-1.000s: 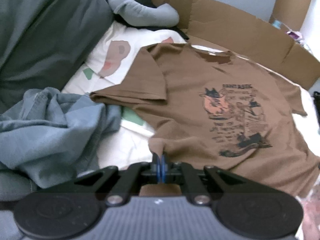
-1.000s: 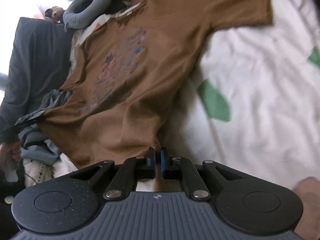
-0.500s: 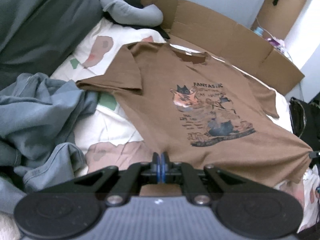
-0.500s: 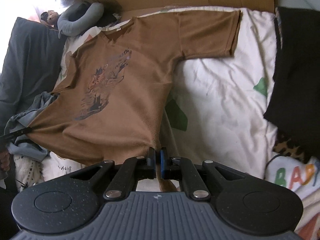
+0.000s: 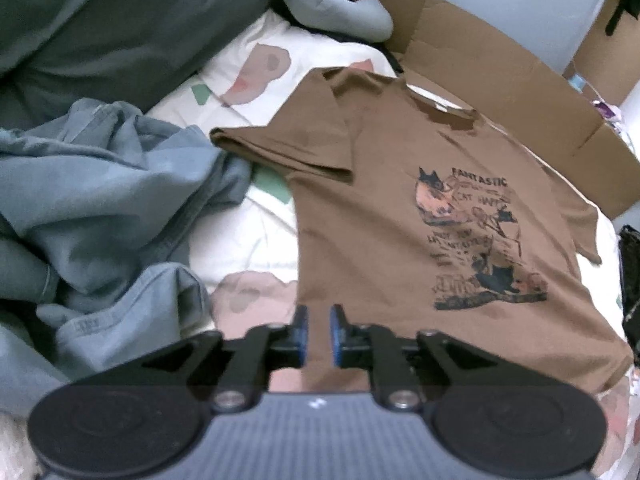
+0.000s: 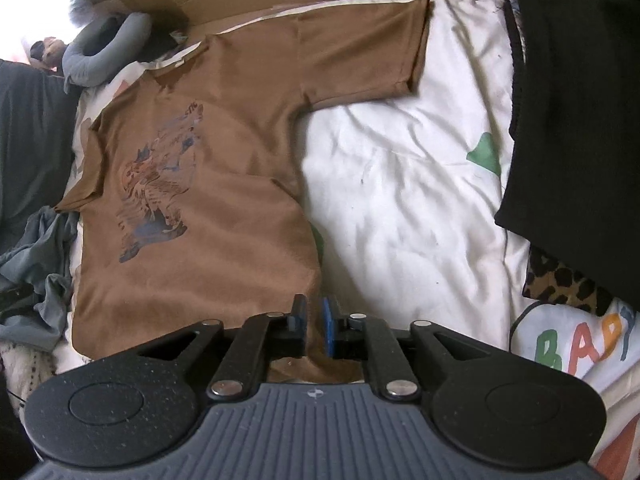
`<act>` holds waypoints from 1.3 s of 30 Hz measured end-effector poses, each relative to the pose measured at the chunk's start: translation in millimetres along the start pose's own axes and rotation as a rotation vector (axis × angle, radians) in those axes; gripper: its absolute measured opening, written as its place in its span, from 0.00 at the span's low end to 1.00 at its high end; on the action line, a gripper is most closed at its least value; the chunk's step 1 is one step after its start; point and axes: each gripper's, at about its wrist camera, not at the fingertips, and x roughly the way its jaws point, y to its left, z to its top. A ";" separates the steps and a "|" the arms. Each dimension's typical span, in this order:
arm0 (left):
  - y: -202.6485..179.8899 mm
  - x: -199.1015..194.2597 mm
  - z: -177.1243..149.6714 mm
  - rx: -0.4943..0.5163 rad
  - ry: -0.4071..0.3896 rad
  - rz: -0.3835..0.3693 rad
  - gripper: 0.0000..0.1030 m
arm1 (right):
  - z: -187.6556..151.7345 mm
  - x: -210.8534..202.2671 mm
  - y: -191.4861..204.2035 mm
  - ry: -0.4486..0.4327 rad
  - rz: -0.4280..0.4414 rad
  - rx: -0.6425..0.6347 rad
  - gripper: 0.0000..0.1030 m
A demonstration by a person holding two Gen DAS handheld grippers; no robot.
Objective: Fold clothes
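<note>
Cloth of the brown T-shirt (image 5: 384, 216) runs down behind your left tool (image 5: 318, 334) in the left wrist view, so you cannot see its bottom hem there. The tool's blue pads stand a little apart, with the shirt's lower corner between them, not squeezed. The shirt lies flat and soft on the white patterned bed cover (image 5: 256, 236), print side up, with a cat picture and the word FANTASTIC. Its near sleeve is folded flat and touches a crumpled grey-blue garment (image 5: 116, 200) on the left. Brown cardboard (image 5: 500, 76) stands behind the collar. The small print is too blurry to read.

From the right wrist view, your right tool (image 6: 314, 322) also has a narrow gap, and the shirt's (image 6: 224, 208) other bottom corner sits loose between the pads. The hem is hidden under the tool. A black cloth (image 6: 572, 128) covers the right side, with a leopard-spot piece (image 6: 560, 284) peeking out below it.
</note>
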 end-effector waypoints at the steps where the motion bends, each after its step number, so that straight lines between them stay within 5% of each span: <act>1: -1.3 1.8 3.1 0.010 -0.008 0.006 0.17 | 0.0 0.0 0.6 -0.003 0.002 0.000 0.22; 5: -10.2 12.1 20.1 0.066 -0.043 0.034 0.29 | 1.3 0.7 6.8 -0.028 0.010 -0.027 0.39; 10: -26.7 26.8 39.6 0.141 -0.066 0.052 0.48 | 3.9 7.8 7.9 -0.047 0.001 -0.045 0.41; 14: -36.7 35.4 36.0 0.187 -0.040 0.025 0.52 | 3.8 11.5 0.5 -0.062 -0.023 -0.048 0.41; 23: -35.7 30.5 -23.5 0.246 0.089 -0.022 0.58 | -19.5 10.6 -23.9 -0.029 -0.074 -0.105 0.47; 30: -10.6 14.1 -78.5 0.196 0.180 -0.010 0.58 | -47.8 12.6 -36.6 0.044 -0.119 -0.168 0.47; 35: -12.1 21.7 -111.2 0.221 0.223 -0.014 0.58 | -56.8 20.7 -24.1 0.076 -0.097 -0.226 0.65; 39: -15.1 37.0 -125.8 0.211 0.215 0.006 0.58 | -60.1 32.0 -5.6 0.072 -0.083 -0.297 0.69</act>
